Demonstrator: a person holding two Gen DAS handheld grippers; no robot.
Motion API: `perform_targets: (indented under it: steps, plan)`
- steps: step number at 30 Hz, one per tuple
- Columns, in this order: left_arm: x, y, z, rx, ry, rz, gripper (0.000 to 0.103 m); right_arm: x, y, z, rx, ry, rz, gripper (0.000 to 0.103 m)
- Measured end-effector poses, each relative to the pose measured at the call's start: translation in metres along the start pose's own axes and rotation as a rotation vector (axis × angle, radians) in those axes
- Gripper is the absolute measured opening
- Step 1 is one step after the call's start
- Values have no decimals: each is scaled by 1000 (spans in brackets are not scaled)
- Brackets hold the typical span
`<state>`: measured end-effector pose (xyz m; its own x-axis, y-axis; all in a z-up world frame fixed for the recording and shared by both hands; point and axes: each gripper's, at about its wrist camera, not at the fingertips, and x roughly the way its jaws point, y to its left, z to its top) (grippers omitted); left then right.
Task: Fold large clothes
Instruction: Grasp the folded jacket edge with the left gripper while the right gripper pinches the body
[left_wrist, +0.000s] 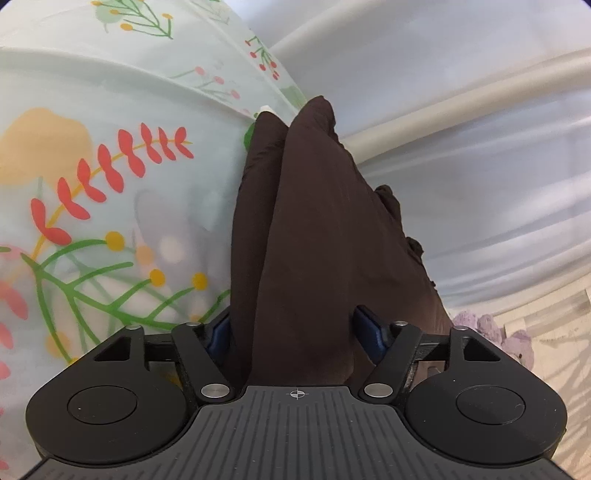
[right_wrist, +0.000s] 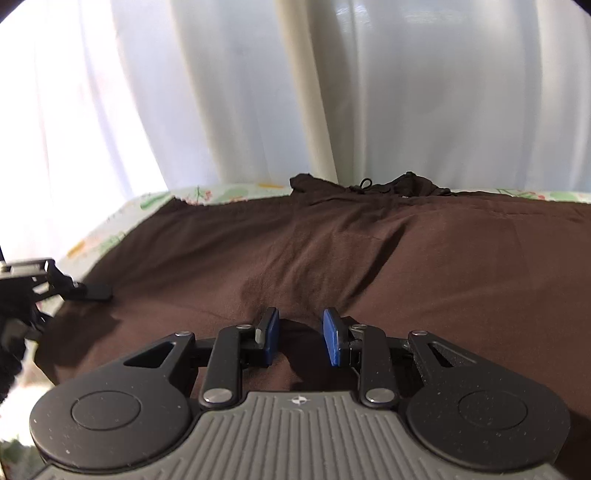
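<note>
Since the dark brown soft cloth garment (right_wrist: 369, 251) is limp and light, it will sag and crease; hems and corners look the best holds. It lies spread on the floral-printed surface (left_wrist: 92, 184), reaching the far edge by white curtains (right_wrist: 406, 92). Left gripper (left_wrist: 291, 332), angled down, straddles a raised fold, jaws wide; pad contact unclear. Right gripper (right_wrist: 300, 338), also angled down, is partly open, empty, over cloth.

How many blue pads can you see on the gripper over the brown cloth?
2. In the right wrist view, one blue pad is left of the gap and one right of it, on the right gripper above the brown garment. Neither seems hidden.
</note>
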<state>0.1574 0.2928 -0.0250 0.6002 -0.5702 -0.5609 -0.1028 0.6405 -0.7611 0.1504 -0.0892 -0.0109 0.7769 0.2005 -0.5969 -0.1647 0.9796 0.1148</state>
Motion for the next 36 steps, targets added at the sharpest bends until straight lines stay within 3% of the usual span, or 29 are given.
perform_targets:
  steps: [4, 10, 14, 16, 18, 21, 23, 30, 36]
  plan:
    - [-2, 1, 0, 2, -1, -21, 65, -7, 8, 12, -9, -26, 8, 27]
    - [5, -1, 2, 14, -7, -12, 71, 10, 12, 3, -44, 7, -13, 24]
    - [4, -7, 3, 45, -6, -20, 53, 11, 14, 3, -61, 14, -18, 24]
    - [-2, -9, 4, 30, -13, -50, 45, 6, 16, 6, -56, 0, -20, 17]
    - [-7, -14, 6, 33, -18, -66, 43, 0, 19, 5, -41, -40, -8, 14]
    - [-11, -29, 7, 63, -27, -74, 43, 0, 19, 1, -25, -60, 12, 13]
    - [-12, -39, 8, 75, -32, -88, 43, 14, 15, -5, 0, 11, 37, 13]
    - [-21, -86, 8, 128, -42, -192, 41, 19, -2, -5, 79, 32, 105, 12]
    - [5, -164, -4, 300, 10, -289, 44, 18, -22, -11, 198, 13, 199, 13]
